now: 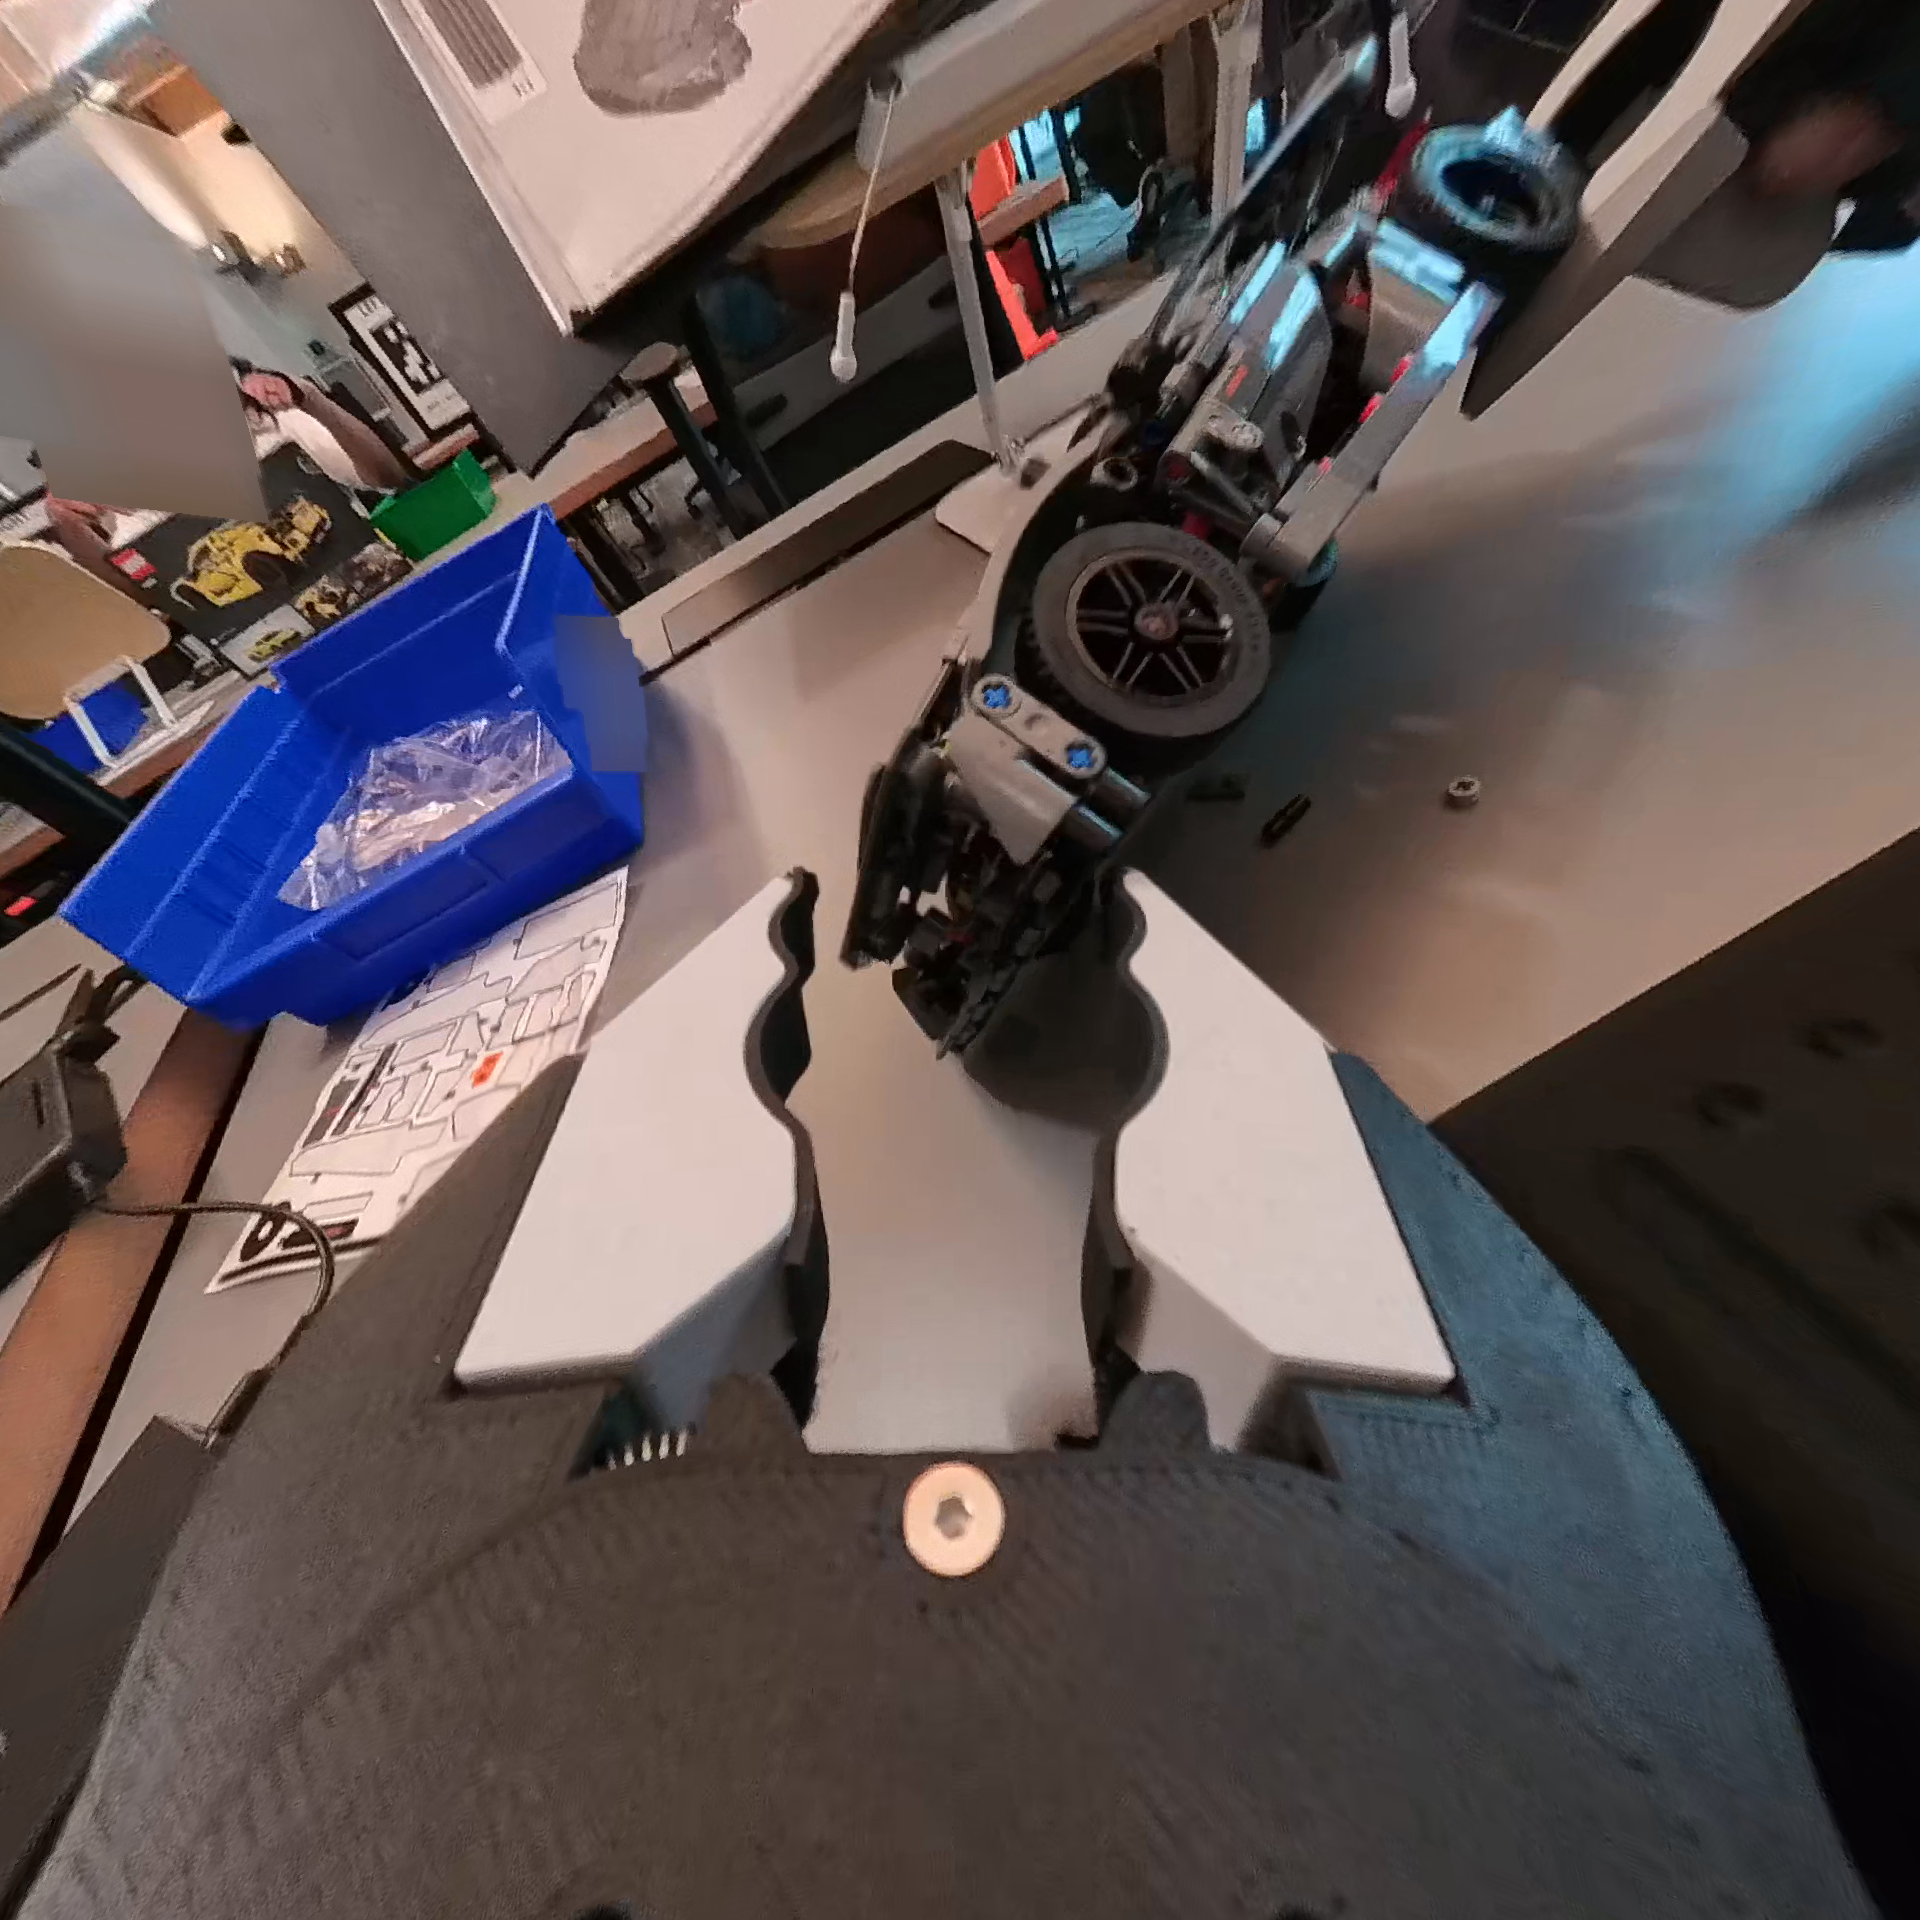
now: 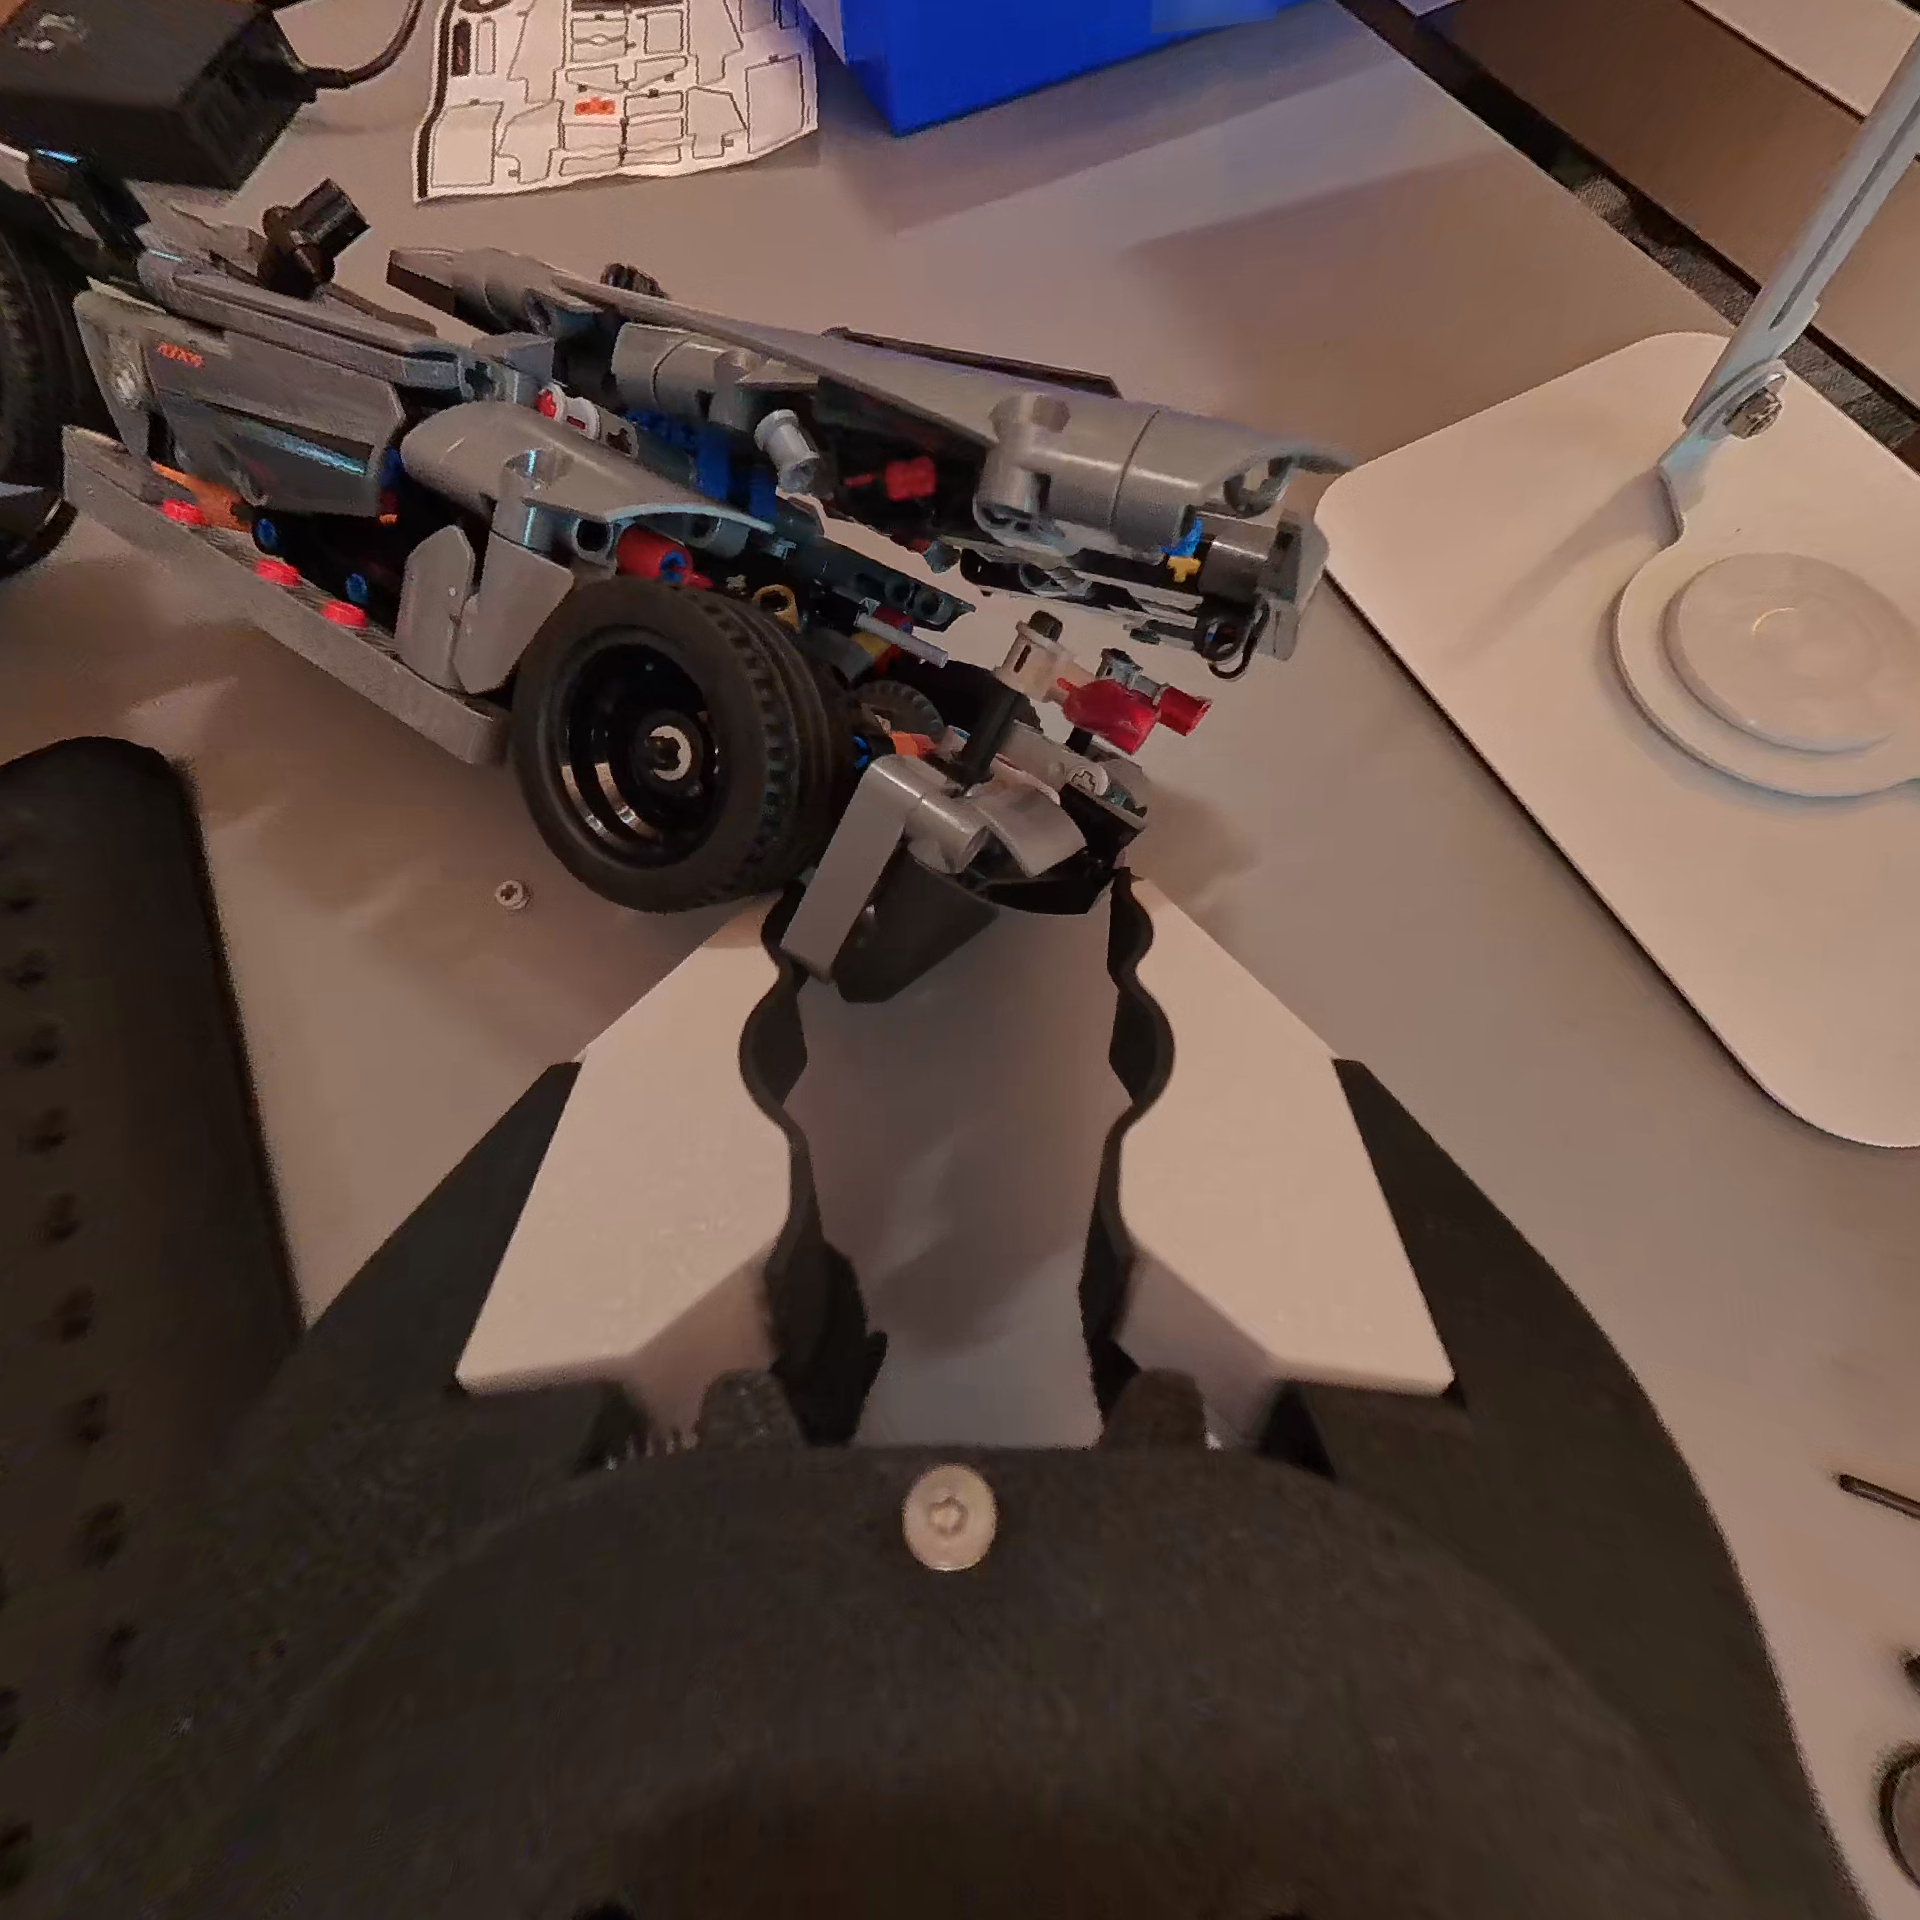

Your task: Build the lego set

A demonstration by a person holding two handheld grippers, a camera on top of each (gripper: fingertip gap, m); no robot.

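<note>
Lego car (image 2: 665,540), grey and black, partly built, tilted on the grey desk (image 2: 1299,239) with one end raised. Right wrist view: the car's open side with red and blue pins, a black wheel (image 2: 675,743) at 11 o'clock from the fingertips, and a grey corner piece (image 2: 862,883) lying between the tips of the right gripper (image 2: 951,914); its fingers stand apart, and whether they press the piece cannot be told. Only this view shows a white stand base (image 2: 1558,779) at 3 o'clock, near the car's nose, and a small screw (image 2: 509,894) on the desk beside the wheel. Left wrist view: the left gripper (image 1: 966,914) has its fingers spread, the car's black end (image 1: 935,935) between the tips, grasp uncertain; the other gripper (image 1: 1621,187) meets the far end at 1 o'clock. Only this view shows a blue bin (image 1: 343,831) with clear plastic bags (image 1: 426,800) at 10 o'clock and loose small parts (image 1: 1460,793) at 2 o'clock. A printed sheet (image 1: 457,1060) lies just beside the bin, at the desk's near edge. Bare desk at 3 o'clock of the car.
</note>
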